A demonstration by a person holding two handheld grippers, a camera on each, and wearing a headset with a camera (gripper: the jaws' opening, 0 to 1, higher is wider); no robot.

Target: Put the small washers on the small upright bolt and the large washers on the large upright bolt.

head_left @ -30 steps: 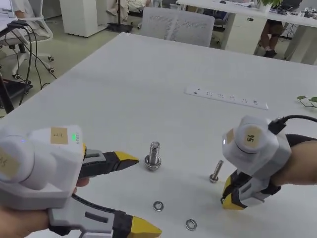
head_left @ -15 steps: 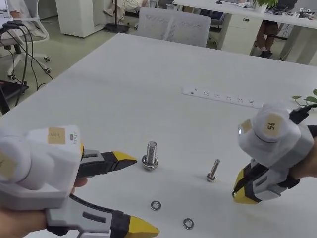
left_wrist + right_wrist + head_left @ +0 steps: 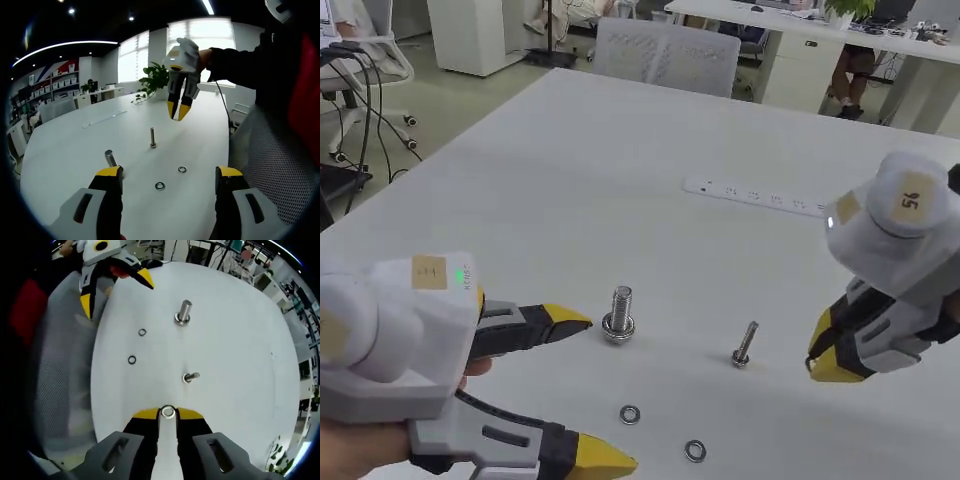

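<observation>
The large bolt (image 3: pixel 619 312) stands upright on the white table (image 3: pixel 570 180) with a washer round its base. To its right stands the small bolt (image 3: pixel 745 343), seen again as the small bolt (image 3: pixel 190 376) from above. Two loose washers (image 3: pixel 630 413) (image 3: pixel 695 451) lie in front of the bolts. My right gripper (image 3: pixel 830 366) hangs above the table to the right of the small bolt. Its jaws (image 3: pixel 168 414) are shut on a washer (image 3: pixel 168 411). My left gripper (image 3: pixel 592 392) is open at the lower left, jaws on either side of the nearer loose washer (image 3: pixel 160 186).
A white power strip (image 3: pixel 760 197) lies further back on the table. A grey chair (image 3: pixel 665 50) stands at the far edge. A potted plant (image 3: pixel 155 80) sits at one end of the table. A person's mesh chair back (image 3: pixel 270 150) is beside the table.
My right gripper has risen and moved right, away from the small bolt, still holding the washer. The left gripper has stayed in place, open.
</observation>
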